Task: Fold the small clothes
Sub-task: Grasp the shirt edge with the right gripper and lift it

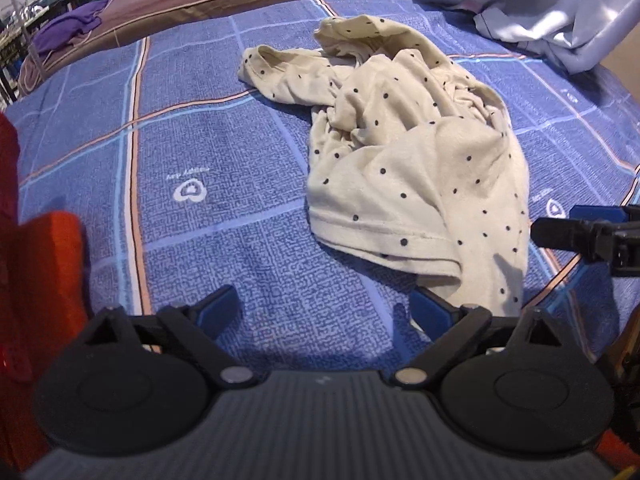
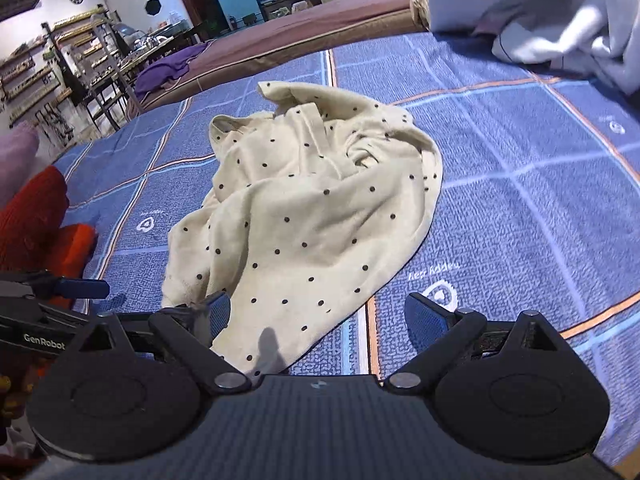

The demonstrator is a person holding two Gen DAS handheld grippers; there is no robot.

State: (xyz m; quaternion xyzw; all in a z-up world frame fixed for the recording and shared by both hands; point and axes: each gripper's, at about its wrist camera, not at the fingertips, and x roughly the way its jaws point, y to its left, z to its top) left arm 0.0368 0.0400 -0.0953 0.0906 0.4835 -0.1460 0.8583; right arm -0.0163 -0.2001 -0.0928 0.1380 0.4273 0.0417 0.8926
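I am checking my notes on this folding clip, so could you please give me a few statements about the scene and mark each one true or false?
1. The cream garment with dark dots lies crumpled, not folded. True.
2. It rests on a plain white sheet. False: it lies on a blue checked bedspread.
3. The left gripper is clamped on the garment. False: its jaws stand apart over bare bedspread, with the garment's edge by one finger.
4. The right gripper is open, with the garment's near edge between its fingers. True.
5. A purple cloth lies beyond the bedspread. True.
6. The garment is striped. False: it is dotted.
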